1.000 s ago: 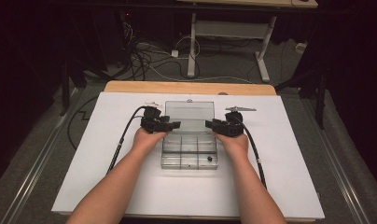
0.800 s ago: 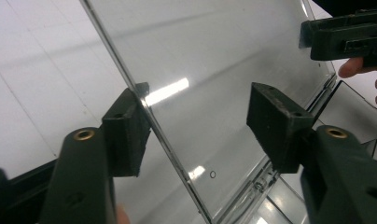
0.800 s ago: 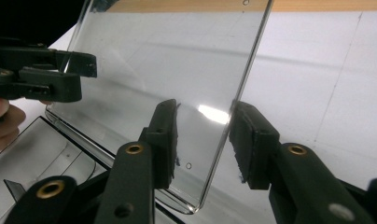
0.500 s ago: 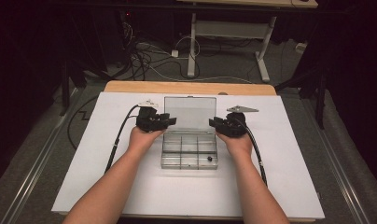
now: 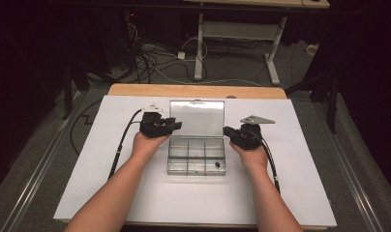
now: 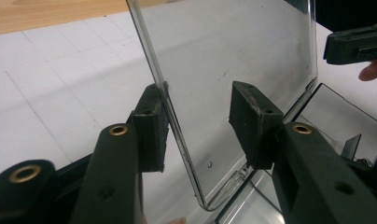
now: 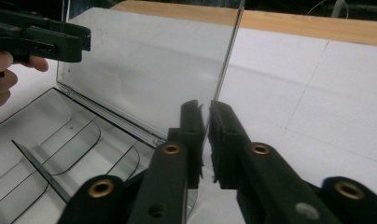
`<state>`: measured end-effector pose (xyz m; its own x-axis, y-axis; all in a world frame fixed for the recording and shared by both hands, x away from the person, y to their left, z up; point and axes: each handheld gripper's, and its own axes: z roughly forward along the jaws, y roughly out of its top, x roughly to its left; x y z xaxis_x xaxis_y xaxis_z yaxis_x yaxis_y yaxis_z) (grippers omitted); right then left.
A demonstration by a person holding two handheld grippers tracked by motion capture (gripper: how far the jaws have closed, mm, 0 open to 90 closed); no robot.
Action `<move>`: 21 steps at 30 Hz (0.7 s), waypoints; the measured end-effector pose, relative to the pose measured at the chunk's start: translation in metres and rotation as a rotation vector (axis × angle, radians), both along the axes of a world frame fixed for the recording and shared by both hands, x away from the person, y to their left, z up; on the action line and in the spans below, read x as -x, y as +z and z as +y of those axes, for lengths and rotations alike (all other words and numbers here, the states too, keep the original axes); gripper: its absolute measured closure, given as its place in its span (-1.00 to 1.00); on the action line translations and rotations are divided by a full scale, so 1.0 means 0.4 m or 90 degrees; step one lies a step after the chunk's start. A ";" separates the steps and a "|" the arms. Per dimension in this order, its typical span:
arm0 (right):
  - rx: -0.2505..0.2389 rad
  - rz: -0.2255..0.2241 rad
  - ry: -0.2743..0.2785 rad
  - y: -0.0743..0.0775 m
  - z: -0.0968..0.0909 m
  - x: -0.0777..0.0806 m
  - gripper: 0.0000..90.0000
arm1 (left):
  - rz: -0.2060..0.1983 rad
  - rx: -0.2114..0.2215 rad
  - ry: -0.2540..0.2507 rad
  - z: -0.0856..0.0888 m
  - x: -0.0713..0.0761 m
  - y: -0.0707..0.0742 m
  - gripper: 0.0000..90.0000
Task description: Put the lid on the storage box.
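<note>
While both forearms reach in from the near edge of the counter [image 5: 111, 193], each hand holds a claw at one side of the clear plastic box [image 5: 196, 157]. The box stands in the middle of the white sheet that covers the counter, and its lid [image 5: 197, 118] is raised, nearly upright, behind the compartments.

The left hand [image 5: 147, 142] is turned with the palm up under its tool, and the left claw [image 5: 176, 125] points across toward the left edge of the lid. In the left gripper view this edge [image 6: 177, 130] passes between the two pads; one pad [image 6: 151, 126] lies against the edge, the other pad stands clearly away from it. The jaws have just been closing, but they are about half open and do not pinch the lid.

The right hand [image 5: 251, 152] lies beside the right wall of the box, with the right claw [image 5: 227, 131] pointing inward. In the right gripper view its jaws are closed on the right edge of the lid [image 7: 224, 79], which is squeezed between the pads [image 7: 193, 126]. These jaws too have just been closing.
</note>
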<state>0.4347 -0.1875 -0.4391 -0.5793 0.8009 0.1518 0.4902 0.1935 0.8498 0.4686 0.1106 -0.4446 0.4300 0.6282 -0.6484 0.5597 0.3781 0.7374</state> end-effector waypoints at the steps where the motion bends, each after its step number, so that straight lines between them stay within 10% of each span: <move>1: 0.000 -0.002 -0.001 0.002 0.000 0.004 0.97 | -0.004 0.000 0.000 0.001 0.002 0.001 0.26; 21: 0.026 -0.052 0.021 0.043 0.031 0.043 1.00 | -0.055 -0.020 -0.015 0.006 0.057 0.022 0.40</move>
